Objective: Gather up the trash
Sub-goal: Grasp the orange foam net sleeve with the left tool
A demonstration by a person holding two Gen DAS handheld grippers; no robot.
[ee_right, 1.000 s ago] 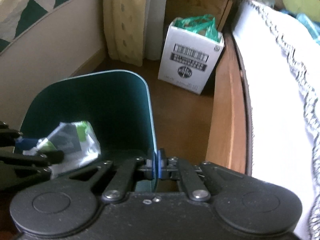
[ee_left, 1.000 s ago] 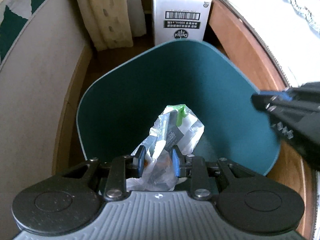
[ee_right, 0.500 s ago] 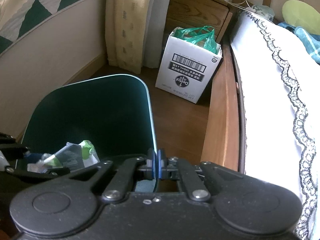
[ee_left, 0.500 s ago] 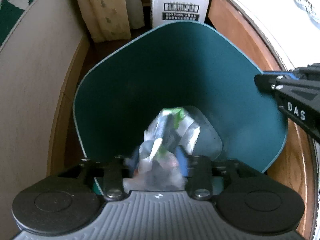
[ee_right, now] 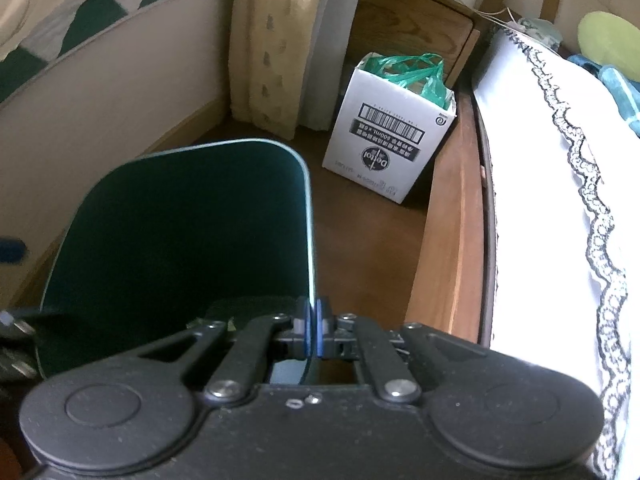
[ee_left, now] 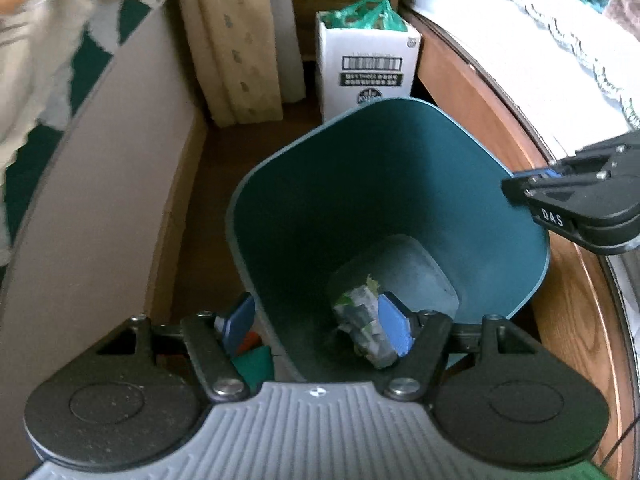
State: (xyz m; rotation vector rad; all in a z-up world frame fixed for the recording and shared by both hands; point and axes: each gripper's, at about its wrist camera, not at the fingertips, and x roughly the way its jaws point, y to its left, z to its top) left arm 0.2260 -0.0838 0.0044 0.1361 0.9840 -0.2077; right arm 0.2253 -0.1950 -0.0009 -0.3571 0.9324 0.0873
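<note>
A dark green waste bin [ee_left: 400, 184] stands on the wooden floor. A crumpled silver and green wrapper [ee_left: 362, 326] lies inside it near the bottom, beside my left gripper's right pad [ee_left: 394, 330]. My left gripper [ee_left: 316, 326] is open wide and empty, one finger outside the bin's left wall and one inside. My right gripper [ee_right: 311, 330] is shut on the bin's right rim [ee_right: 310, 240]; it also shows at the right of the left wrist view [ee_left: 576, 208].
A white cardboard box [ee_right: 386, 148] with a green plastic bag in it stands behind the bin. A wooden bed frame [ee_right: 452, 220] with a white lace-edged sheet runs along the right. A beige wall [ee_left: 92, 208] and a curtain [ee_left: 236, 52] are at the left.
My left gripper has opened and let go of the wrapper, which has dropped down into the bin. The right gripper has kept its hold on the bin's rim.
</note>
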